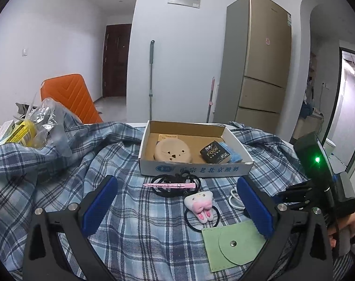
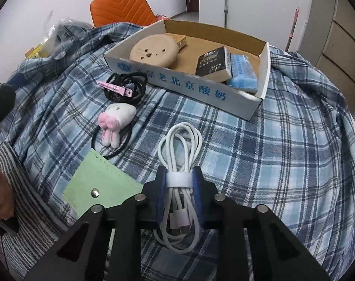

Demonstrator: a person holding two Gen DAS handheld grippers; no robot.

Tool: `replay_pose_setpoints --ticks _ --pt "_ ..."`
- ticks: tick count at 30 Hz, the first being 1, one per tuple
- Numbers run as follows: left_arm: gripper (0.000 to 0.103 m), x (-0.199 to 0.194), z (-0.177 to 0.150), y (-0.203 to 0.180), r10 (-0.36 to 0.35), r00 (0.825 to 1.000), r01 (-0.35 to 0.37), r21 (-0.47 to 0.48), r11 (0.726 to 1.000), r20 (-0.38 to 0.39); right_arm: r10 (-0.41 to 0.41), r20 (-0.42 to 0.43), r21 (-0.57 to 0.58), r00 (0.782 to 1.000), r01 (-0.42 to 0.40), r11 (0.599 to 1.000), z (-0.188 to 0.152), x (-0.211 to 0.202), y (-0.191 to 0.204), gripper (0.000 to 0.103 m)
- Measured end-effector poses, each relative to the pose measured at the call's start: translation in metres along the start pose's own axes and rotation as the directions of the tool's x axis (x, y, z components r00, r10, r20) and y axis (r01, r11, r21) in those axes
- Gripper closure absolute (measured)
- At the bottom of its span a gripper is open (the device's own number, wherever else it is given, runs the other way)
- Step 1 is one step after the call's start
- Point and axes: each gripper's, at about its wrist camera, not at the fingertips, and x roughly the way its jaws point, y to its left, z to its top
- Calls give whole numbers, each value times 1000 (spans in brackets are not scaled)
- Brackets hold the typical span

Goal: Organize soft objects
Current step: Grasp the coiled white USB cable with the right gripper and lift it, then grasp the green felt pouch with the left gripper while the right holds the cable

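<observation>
My right gripper is shut on a coiled white cable at its white strap, low over the plaid cloth. My left gripper is open and empty, its blue pads either side of a plush bunny hair tie, black hair ties with a pink clip and a green snap pouch. These also show in the right wrist view: bunny, clip, pouch. The cardboard box holds a beige round cushion, a black tissue pack and a blue pack.
A blue plaid cloth covers the table. A crumpled plastic bag with yellow packaging lies at the far left. An orange chair stands behind the table, a fridge and mops by the wall.
</observation>
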Motion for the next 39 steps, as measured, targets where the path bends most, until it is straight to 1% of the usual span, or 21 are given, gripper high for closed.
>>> replay_pose_setpoints --ticks 3,5,7,9,11,13,15,16,17,18,21,23,26,29,31,32,33,34,36,37,39 --pt "0 1 1 -5 -34 999 34 30 999 -17 14 27 2 1000 -14 1000 -1 -8 -1 82" --pt "1 1 4 -14 -82 996 86 96 992 -45 20 55 -9 998 -20 1000 -2 -20 1 82" --pt "8 2 6 -29 -90 992 109 222 969 -94 34 90 2 995 -34 999 -4 -37 -3 82" --pt "9 5 5 -41 -90 983 139 325 935 -162 52 109 18 993 -54 998 -8 -52 -9 82" --pt "9 10 2 -49 -112 961 205 383 901 -252 58 125 30 990 -62 998 -12 -64 -15 82" --pt "9 18 -2 -59 -141 920 299 422 856 -366 61 144 34 988 -67 997 -16 -73 -21 82" --pt "9 26 -9 -69 -138 882 362 461 811 -450 62 156 38 986 -68 997 -18 -78 -27 82" --pt "9 31 -13 -75 -130 866 387 483 785 -483 64 162 47 985 -72 996 -19 -80 -31 82" --pt "9 33 -17 -80 -138 847 420 487 766 -514 69 167 58 984 -79 995 -20 -81 -34 82" --pt "9 36 -21 -85 -141 834 441 490 752 -534 73 172 68 982 -86 994 -21 -81 -38 82" --pt "9 44 -32 -101 -130 805 487 519 702 -578 86 180 86 980 -103 991 -24 -81 -46 82" --pt "9 52 -37 -109 -119 795 497 527 689 -594 105 183 97 977 -124 987 -27 -81 -52 82" --pt "9 68 -39 -112 -123 774 513 501 697 -621 111 187 106 976 -133 985 -32 -78 -59 82" --pt "9 80 -42 -116 -131 755 531 483 696 -642 111 186 126 976 -136 983 -36 -75 -67 82" --pt "9 84 -40 -115 -161 724 567 445 693 -670 108 188 131 976 -134 982 -39 -74 -72 82" --pt "9 86 -39 -114 -175 702 589 424 688 -690 106 190 133 976 -132 982 -40 -74 -75 82" --pt "9 88 -39 -114 -176 685 604 416 680 -707 106 192 136 976 -133 982 -41 -74 -77 82" --pt "9 88 -39 -114 -162 679 609 427 669 -716 107 193 138 975 -135 981 -42 -74 -79 82" --pt "9 90 -41 -114 -124 693 598 470 649 -710 107 196 138 975 -136 981 -43 -74 -81 82" --pt "9 93 -42 -113 -111 691 596 475 647 -714 110 198 137 974 -138 981 -43 -74 -81 82" --pt "9 99 -43 -112 -107 677 599 461 655 -728 115 203 136 972 -144 980 -43 -74 -82 82"
